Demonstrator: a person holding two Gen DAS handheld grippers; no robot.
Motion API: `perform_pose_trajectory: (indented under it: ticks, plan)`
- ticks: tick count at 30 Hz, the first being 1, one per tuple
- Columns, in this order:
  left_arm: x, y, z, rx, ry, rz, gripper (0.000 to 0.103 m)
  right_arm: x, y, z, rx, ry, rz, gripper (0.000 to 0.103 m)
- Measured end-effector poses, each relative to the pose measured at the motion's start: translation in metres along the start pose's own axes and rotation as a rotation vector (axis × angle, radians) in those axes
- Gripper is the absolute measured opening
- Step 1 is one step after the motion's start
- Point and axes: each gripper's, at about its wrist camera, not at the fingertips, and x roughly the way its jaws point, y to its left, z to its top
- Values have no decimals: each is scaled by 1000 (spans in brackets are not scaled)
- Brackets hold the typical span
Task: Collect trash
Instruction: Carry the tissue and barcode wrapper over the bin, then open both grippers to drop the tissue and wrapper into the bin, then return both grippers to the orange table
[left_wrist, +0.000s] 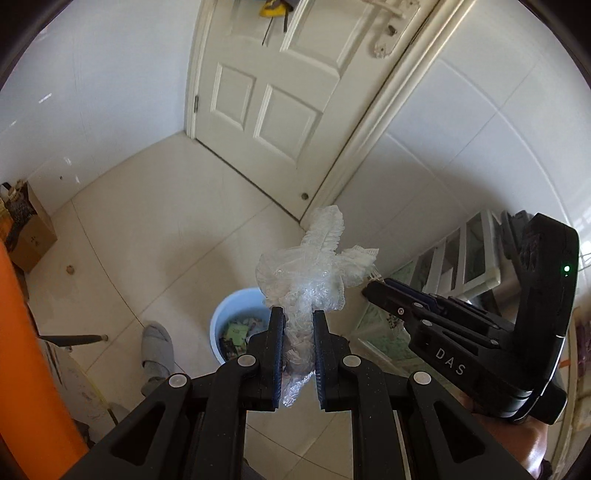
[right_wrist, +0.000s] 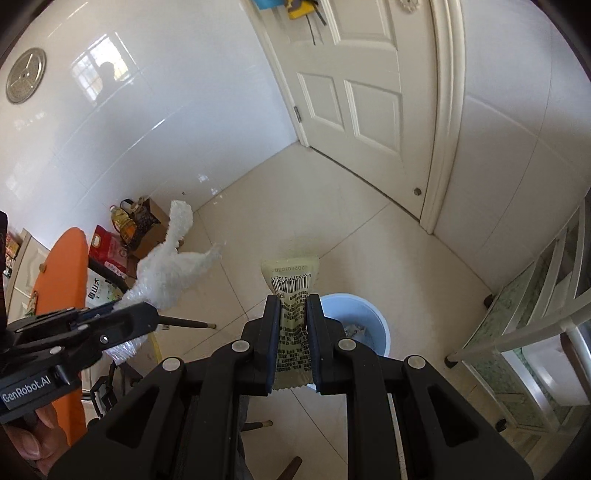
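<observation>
- The left gripper (left_wrist: 299, 314) is clamped on a crumpled wad of clear plastic wrap (left_wrist: 310, 273); the wad bunches out past the fingertips and a thin tail hangs back between the jaws.
- The right gripper (right_wrist: 292, 299) is closed tight on a pale green snack wrapper (right_wrist: 291, 280), barcode side showing, its sealed end sticking out beyond the tips.
- Both tools tilt steeply down toward the pale tiled floor (right_wrist: 332, 229).
- A light blue bin (right_wrist: 369, 317) stands on the floor just beyond the right gripper's tips; in the left view the same bin sits below the plastic wad, with wrappers already inside.
- The two grippers sit side by side, near each other but not touching; each shows up at the edge of the other's view.
- A white panelled door (left_wrist: 266, 103) stands shut in the corner.
- A cardboard box (right_wrist: 155, 229) with an oil bottle rests against the tiled wall.
- An orange rounded surface (left_wrist: 26, 350) lies at the left.
- A grey slipper (left_wrist: 159, 347) shows on the floor beside the bin.
</observation>
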Motion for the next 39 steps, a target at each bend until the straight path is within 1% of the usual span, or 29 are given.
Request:
perform_pose_trajectory:
  ticks: [2,3,5,6,7,8,9,10,11,12,13,14,15,16,18,19,22,24,25,26,28,29,34,39]
  plan:
    - [21,5,10,-13,48,-15,10,15,-9,-2,19,27,-1,15]
    - [31,7,15,-17,67,-14,11,21,-12,-4,28,37,-2,17]
    - [50,10,25,-22,100,-17,12,36,-20,-4,41,65,-4,18]
    - [59,11,32,-27,122,-23,17,43,-24,-4,52,74,-2,18]
    - [72,11,44,-34,145,-20,26,51,-29,-5,74,83,2,20]
    - [78,15,46,-38,163,-4,32,57,-33,-5,89,91,2,21]
    - [92,13,66,-36,173,13,46,62,-36,-6,97,102,-3,22]
    - [101,11,76,-53,170,42,56,67,-38,-8,100,112,-13,22]
    - [104,13,81,-52,167,56,60,69,-40,-9,109,115,-15,24]
    - [105,14,85,-50,162,75,64,70,-42,-10,120,115,-12,28]
    - [106,15,87,-50,156,94,67,72,-45,-12,134,115,-11,45]
    - [105,17,89,-46,151,111,69,73,-47,-13,141,112,-17,72]
    - [103,15,85,-42,144,124,72,72,-49,-13,144,106,-18,85]
    - [99,14,83,-40,135,144,74,70,-49,-14,145,93,-11,96]
    - [87,13,77,-30,111,190,80,68,-50,-14,148,85,-9,102]
    - [84,12,76,-28,98,209,81,68,-50,-14,150,86,-16,103]
    - [71,3,69,-26,59,230,83,64,-47,-15,152,89,-40,103]
    - [62,-11,59,-16,29,246,85,57,-41,-15,143,72,-65,103]
    - [56,-14,57,-9,10,256,85,53,-38,-14,138,63,-63,103]
    - [52,-19,51,-4,-6,262,86,49,-37,-14,136,56,-63,103]
    - [40,-31,27,1,-33,272,87,39,-30,-11,131,38,-57,103]
    - [34,-35,23,3,-46,274,87,35,-26,-10,128,31,-54,103]
    - [-21,-43,-13,10,-118,282,88,4,-2,-4,100,-23,-41,103]
    - [-84,-46,-43,-1,-212,293,90,-29,32,1,46,-82,-28,103]
